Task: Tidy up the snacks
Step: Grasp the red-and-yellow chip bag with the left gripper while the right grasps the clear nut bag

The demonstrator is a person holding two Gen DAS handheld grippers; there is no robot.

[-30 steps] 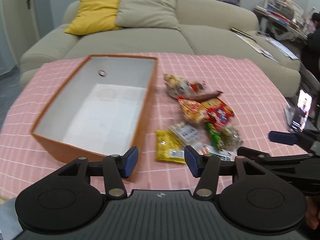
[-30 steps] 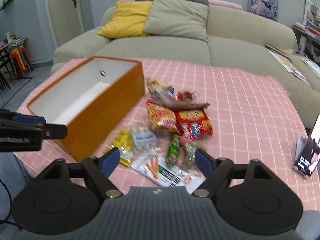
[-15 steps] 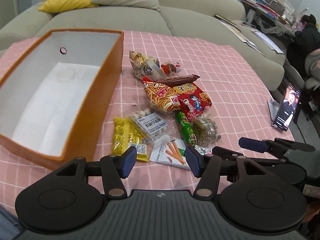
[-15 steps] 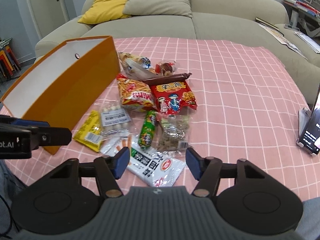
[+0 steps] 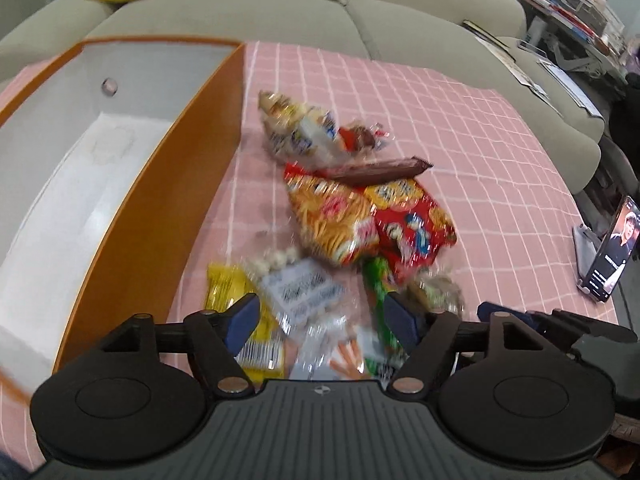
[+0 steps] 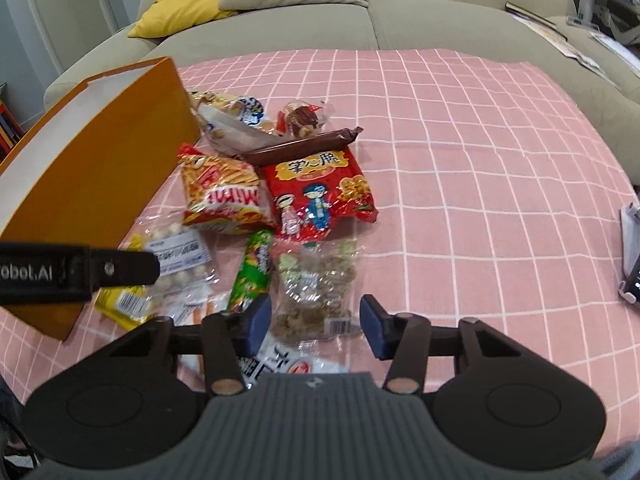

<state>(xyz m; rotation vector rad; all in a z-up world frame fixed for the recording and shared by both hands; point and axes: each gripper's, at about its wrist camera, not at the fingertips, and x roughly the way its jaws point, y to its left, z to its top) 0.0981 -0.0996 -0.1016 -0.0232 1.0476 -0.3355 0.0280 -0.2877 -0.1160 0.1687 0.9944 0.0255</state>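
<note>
A pile of snack packets lies on the pink checked cloth beside an open orange box (image 5: 160,220) with a white inside. My left gripper (image 5: 322,320) hovers low over the pile's near edge, jaws opening, above a clear packet of white balls (image 5: 296,284) and a yellow packet (image 5: 224,288); the pads touch nothing. My right gripper (image 6: 316,324) is just right of it, jaws closing, with a clear bag of brown bits (image 6: 316,280) lying between the pads, which stand apart from it. A green tube (image 6: 254,272), a red bag (image 6: 316,196), an orange bag (image 6: 224,196) and a brown bar (image 6: 300,146) lie beyond.
A phone on a stand (image 5: 612,256) sits at the table's right edge. A beige sofa (image 5: 400,20) with a yellow cushion (image 6: 188,0) runs behind the table. Bare pink cloth (image 6: 480,160) stretches right of the pile.
Both grippers have come down and forward toward the snack pile. The left jaws have spread wider; the right jaws have narrowed around the clear bag of brown bits.
</note>
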